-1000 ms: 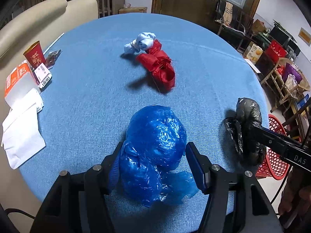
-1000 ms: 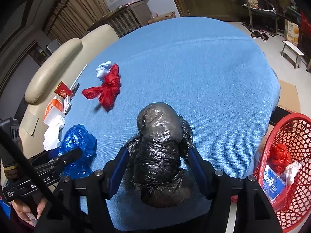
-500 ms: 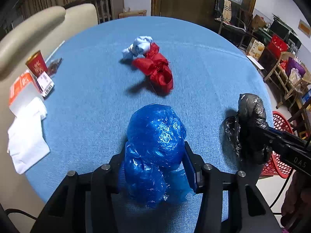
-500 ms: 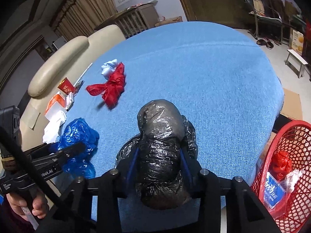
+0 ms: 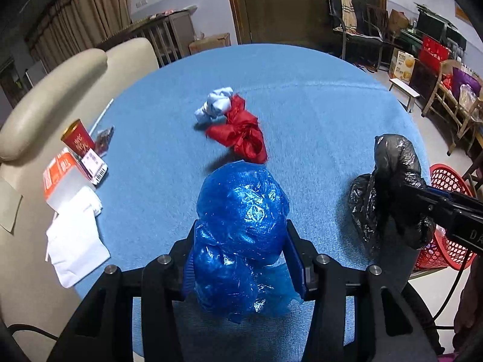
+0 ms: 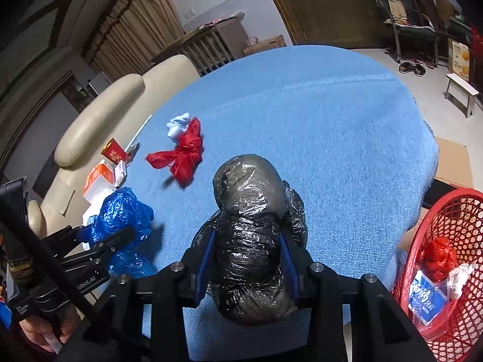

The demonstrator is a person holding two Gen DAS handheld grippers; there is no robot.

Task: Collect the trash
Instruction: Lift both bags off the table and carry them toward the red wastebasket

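Left wrist view. The left tool [image 5: 241,259] is closed on one blue plastic bag bundle [image 5: 241,226], its two blue-padded fingers [image 5: 294,259] pressing the bundle's sides above the near part of the round, blue-covered desk [image 5: 317,114]. Farther along the desk lie one red bag [image 5: 241,134] and, touching its far end, one pale blue bag [image 5: 215,105]. At the right edge, the right tool [image 5: 404,190] clamps one black plastic bag bundle [image 5: 389,187]. Beyond the desk's right rim stands one red mesh basket [image 5: 446,181]. On the left side of the desk are one red paper cup [image 5: 78,140], one orange-and-white box [image 5: 59,178], one barcoded card [image 5: 95,166], one dark wrapper [image 5: 104,137], and white tissue [image 5: 75,235]. One beige sofa [image 5: 51,90] sits behind that edge.

Right wrist view. The right tool [image 6: 247,264] grips the black plastic bag bundle [image 6: 250,220] between its two fingers [image 6: 288,264]; the bundle bulges above and below them, over the near desk [image 6: 332,126] edge. To the left, the left tool [image 6: 114,241] holds the blue plastic bag bundle [image 6: 123,214]. The red bag [image 6: 184,154] and pale blue bag [image 6: 178,126] lie together mid-desk, well apart from both tools. The red mesh basket [image 6: 465,208] stands at lower right, off the desk; it contains one red bag bundle [image 6: 437,256], one blue-and-white packet [image 6: 427,298] and one clear plastic scrap [image 6: 460,277]. The red paper cup [image 6: 113,152] and orange-and-white box [image 6: 98,178] stand near the sofa [image 6: 99,126].
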